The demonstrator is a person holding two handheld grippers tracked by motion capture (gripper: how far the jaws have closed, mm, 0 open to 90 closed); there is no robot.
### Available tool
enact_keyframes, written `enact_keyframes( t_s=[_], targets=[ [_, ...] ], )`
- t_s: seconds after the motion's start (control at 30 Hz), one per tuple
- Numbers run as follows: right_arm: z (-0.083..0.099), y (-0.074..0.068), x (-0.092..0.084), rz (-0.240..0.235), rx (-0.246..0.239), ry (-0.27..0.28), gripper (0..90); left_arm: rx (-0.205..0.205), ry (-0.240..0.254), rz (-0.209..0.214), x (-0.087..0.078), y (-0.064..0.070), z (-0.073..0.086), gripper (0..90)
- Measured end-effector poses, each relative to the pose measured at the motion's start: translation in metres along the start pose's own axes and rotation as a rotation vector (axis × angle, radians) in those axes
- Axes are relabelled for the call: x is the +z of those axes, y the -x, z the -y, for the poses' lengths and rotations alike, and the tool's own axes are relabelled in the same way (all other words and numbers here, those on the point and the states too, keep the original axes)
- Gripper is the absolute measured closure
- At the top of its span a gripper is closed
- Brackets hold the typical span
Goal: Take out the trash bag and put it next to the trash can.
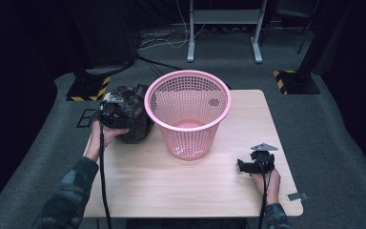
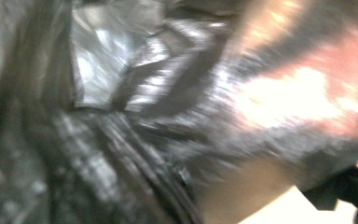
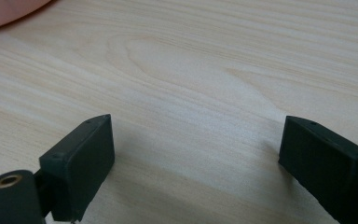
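A pink mesh basket (image 1: 188, 72) stands upright on the far middle of the wooden table (image 1: 171, 186). Left of it, touching its side, lies a crumpled black plastic bag (image 1: 138, 126). My left gripper (image 1: 113, 113) is pressed onto the bag from the left. The left gripper view is a blur of glossy bag folds (image 2: 121, 116) with the pink basket (image 2: 345, 60) behind, and its jaws are hidden there. My right gripper (image 1: 244, 166) rests near the front right of the table. Its jaws (image 3: 196, 135) stand wide open over bare wood, nothing between them.
A small grey piece (image 1: 297, 196) lies at the table's front right corner. On the floor beyond are two stand bases with black-and-yellow tape (image 1: 88, 88) (image 1: 295, 81) and a grey desk frame (image 1: 224, 28). The basket's pink base (image 3: 4, 11) is far from the right jaws.
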State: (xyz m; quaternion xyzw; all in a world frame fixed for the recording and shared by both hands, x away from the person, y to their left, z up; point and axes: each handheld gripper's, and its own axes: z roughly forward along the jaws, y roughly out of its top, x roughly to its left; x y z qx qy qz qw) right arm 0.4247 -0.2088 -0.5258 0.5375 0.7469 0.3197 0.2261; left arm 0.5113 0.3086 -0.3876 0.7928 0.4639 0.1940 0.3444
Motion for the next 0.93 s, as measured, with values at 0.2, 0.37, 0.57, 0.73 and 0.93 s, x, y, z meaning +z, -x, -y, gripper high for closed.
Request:
enact_keyframes(
  t_s=[0.2,0.37,0.57,0.73,0.93],
  targets=[
    [0.0,0.0,0.0,0.002,0.001,0.005,8.8,0.099,0.037,-0.041,-0.03,0.031,0.028,0.7],
    [0.001,0.0,0.0,0.004,0.001,0.01,8.8,0.153,0.08,-0.064,-0.048,0.05,0.065,0.0],
    [0.001,0.0,0.0,0.008,0.006,0.011,8.9,0.181,0.104,-0.085,-0.058,0.071,0.13,0.0],
    [0.002,0.0,0.0,0.009,0.008,0.013,8.9,0.165,0.081,-0.065,-0.051,0.076,0.174,0.0],
    [0.002,0.0,0.0,0.012,0.01,0.015,8.9,0.11,0.025,-0.053,-0.028,0.072,0.207,0.0]
  ],
)
